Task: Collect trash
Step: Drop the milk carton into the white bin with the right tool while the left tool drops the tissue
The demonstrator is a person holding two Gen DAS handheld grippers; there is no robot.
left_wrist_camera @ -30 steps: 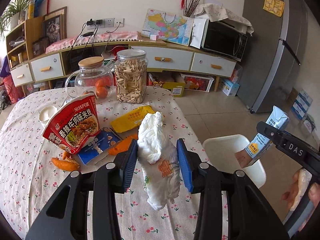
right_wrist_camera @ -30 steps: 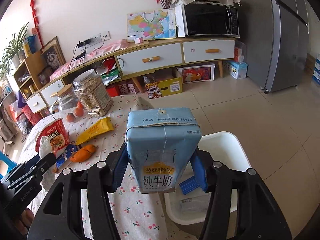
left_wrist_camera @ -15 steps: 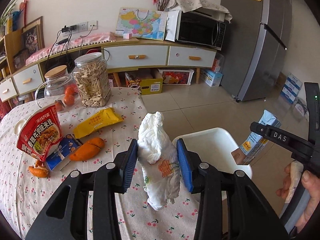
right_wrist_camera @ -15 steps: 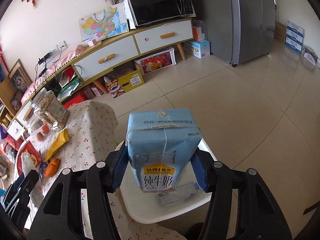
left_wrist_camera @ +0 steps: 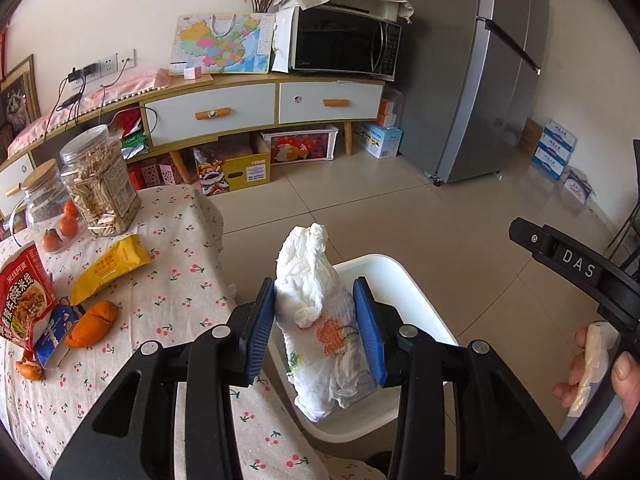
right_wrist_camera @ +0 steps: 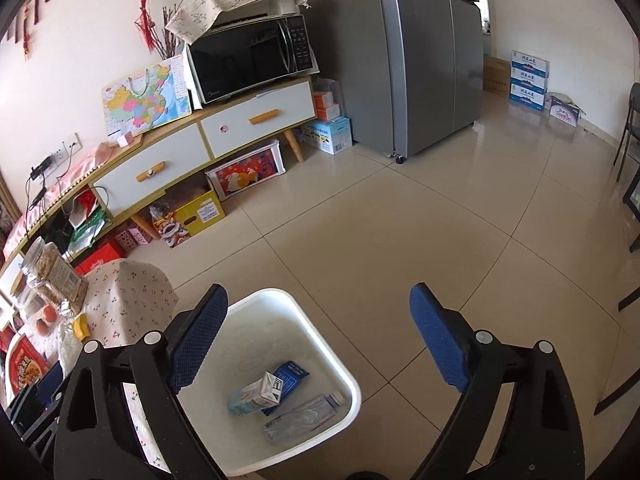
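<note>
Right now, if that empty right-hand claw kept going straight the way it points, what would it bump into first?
Probably the white bin below: the open right gripper aims down into it, toward the milk carton lying inside. Depth is hard to judge.

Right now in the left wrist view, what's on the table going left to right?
Red noodle packet → orange peel → yellow packet. Past the table edge: tissue wad held between the left fingers, above the white bin.
</note>
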